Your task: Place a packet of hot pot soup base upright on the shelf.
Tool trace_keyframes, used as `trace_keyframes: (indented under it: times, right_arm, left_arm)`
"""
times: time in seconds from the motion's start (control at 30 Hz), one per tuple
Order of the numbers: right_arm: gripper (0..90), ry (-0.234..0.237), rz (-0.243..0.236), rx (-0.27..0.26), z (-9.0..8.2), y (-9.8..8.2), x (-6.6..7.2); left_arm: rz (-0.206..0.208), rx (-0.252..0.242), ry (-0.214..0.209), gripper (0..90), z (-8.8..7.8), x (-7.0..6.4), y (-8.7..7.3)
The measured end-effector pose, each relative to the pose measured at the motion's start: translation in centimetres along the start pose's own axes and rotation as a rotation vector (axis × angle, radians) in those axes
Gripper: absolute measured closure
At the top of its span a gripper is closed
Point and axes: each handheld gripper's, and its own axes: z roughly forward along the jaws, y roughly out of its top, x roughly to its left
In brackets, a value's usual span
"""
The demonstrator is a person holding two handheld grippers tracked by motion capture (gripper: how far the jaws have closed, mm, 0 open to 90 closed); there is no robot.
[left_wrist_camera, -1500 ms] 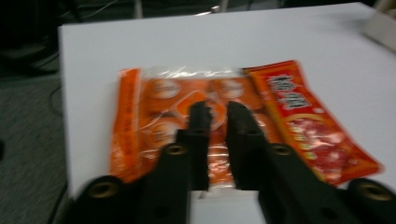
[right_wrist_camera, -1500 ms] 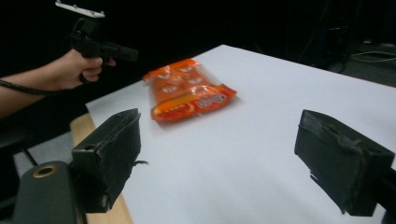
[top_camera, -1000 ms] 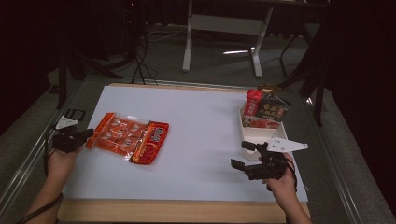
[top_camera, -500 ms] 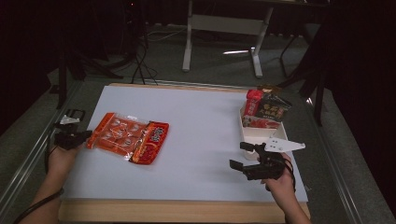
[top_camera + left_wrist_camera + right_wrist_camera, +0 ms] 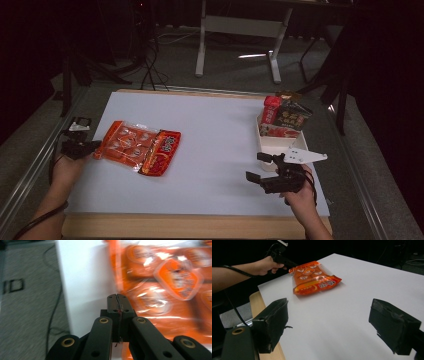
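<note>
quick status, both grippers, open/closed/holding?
Left gripper: closed at the edge of the orange snack bag; a hold on it cannot be told.
Right gripper: open, holding nothing.

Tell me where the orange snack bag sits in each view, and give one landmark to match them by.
High view: orange snack bag lies left of centre on the white table.
Left gripper view: bag fills the upper right, beyond the shut jaws.
Right gripper view: bag lies upper centre, past the open jaws.
Shared landmark: the left hand-held gripper at the bag's edge, also seen in the right gripper view.
</note>
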Motion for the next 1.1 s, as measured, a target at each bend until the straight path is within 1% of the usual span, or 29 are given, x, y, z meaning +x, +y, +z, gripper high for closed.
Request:
trace_keyframes:
  times: [0.03,0.07,0.1,0.13,0.17,0.2,0.23,0.3,0.33,0.4,0.43,0.47,0.5,0.53,0.57,0.63,0.67,0.7,0.73,0.77,0.8,0.87,0.9,0.93,0.97,1.0,1.1]
  right_arm:
    - [15.6,0.0,0.0,0.0,0.0,0.0,0.0]
    - [15.6,0.002,0.003,0.002,0.0,0.0,-0.1]
    - [15.6,0.0,0.001,0.003,0.1,0.0,-0.1]
    - [15.6,0.002,0.002,0.003,0.1,0.0,-0.1]
    - [15.6,0.002,0.002,0.003,0.1,0.0,-0.1]
    - [15.6,0.002,0.004,0.003,0.1,0.0,-0.1]
    - [15.6,0.003,0.004,0.005,0.2,0.0,-0.1]
    - [15.6,0.004,0.0,0.007,0.2,0.0,-0.1]
    - [15.6,0.006,0.002,0.007,0.2,0.0,0.0]
    - [15.6,0.007,-0.001,0.007,0.2,0.0,0.0]
    - [15.6,0.008,0.0,0.007,0.2,-0.1,0.0]
    - [15.6,0.008,0.0,0.007,0.2,-0.1,0.0]
    - [15.7,0.006,0.004,0.004,0.2,-0.1,-0.1]
    - [15.6,0.008,0.008,0.003,0.2,-0.1,-0.1]
    - [15.6,0.009,0.007,0.002,0.2,0.0,-0.1]
    - [15.6,0.008,0.002,0.006,0.3,0.0,0.0]
    - [15.6,0.008,0.002,0.006,0.3,0.0,0.0]
    - [15.6,0.008,-0.002,0.006,0.3,0.1,0.1]
    - [15.6,0.007,-0.005,0.007,0.3,0.1,0.2]
    - [15.6,0.007,-0.005,0.007,0.3,0.1,0.2]
    - [15.6,0.006,-0.005,0.007,0.2,0.0,0.2]
    - [15.6,0.006,-0.005,0.007,0.2,0.0,0.2]
    - [15.6,0.008,0.0,0.004,0.2,0.0,0.1]
    - [15.6,0.008,0.0,0.004,0.2,0.0,0.1]
    - [15.6,0.008,0.0,0.005,0.2,0.0,0.1]
    - [15.6,0.008,0.005,0.006,0.3,0.0,0.0]
    - [15.6,0.012,-0.004,0.008,0.4,0.1,0.2]
  left_arm:
    - [0.0,0.0,0.0,90.0,0.0,0.0,0.0]
    - [-0.027,0.003,-0.025,89.9,0.1,0.3,0.0]
    - [-0.027,0.003,-0.025,89.9,0.1,0.3,0.0]
    - [-0.031,-0.004,-0.056,90.0,0.0,0.2,0.1]
    - [-0.031,-0.004,-0.056,90.0,0.0,0.2,0.1]
    - [-0.034,0.001,-0.075,90.0,-0.1,0.2,0.3]
    - [-0.025,0.01,-0.076,89.9,-0.1,0.1,0.4]
    - [-0.007,0.034,-0.055,89.9,-0.1,-0.2,0.8]
    - [-0.001,0.041,-0.062,89.9,-0.1,-0.4,0.9]
    - [0.016,0.045,-0.059,89.9,-0.2,-0.5,0.9]
    - [0.008,0.05,-0.07,89.9,-0.3,-0.4,0.9]
    - [-0.014,0.055,-0.09,89.9,-0.4,-0.1,0.8]
    - [-0.023,0.059,-0.098,89.9,-0.4,0.1,0.7]
    - [-0.035,0.065,-0.116,89.9,-0.4,0.2,0.7]
    - [-0.038,0.071,-0.118,89.9,-0.4,0.2,0.8]
    - [-0.016,0.087,-0.091,89.9,-0.4,-0.2,1.0]
    - [-0.014,0.091,-0.087,89.9,-0.4,-0.2,1.1]
    - [-0.004,0.099,-0.067,89.9,-0.4,-0.3,1.2]
    - [0.019,0.108,-0.032,90.0,-0.4,-0.4,1.2]
    - [0.025,0.11,-0.03,90.0,-0.4,-0.4,1.2]
    - [0.035,0.111,-0.012,89.9,-0.4,-0.4,1.2]
    - [0.027,0.115,-0.015,89.9,-0.4,-0.3,1.1]
    - [-0.026,0.088,-0.099,90.0,-0.5,-0.2,1.0]
    - [-0.022,0.094,-0.1,90.0,-0.5,-0.4,1.0]
    - [-0.022,0.109,-0.122,90.0,-0.3,-0.6,1.0]
    - [-0.017,0.116,-0.106,90.0,-0.2,-1.0,1.0]
    - [-0.007,0.118,-0.096,90.0,-0.3,-1.3,0.9]
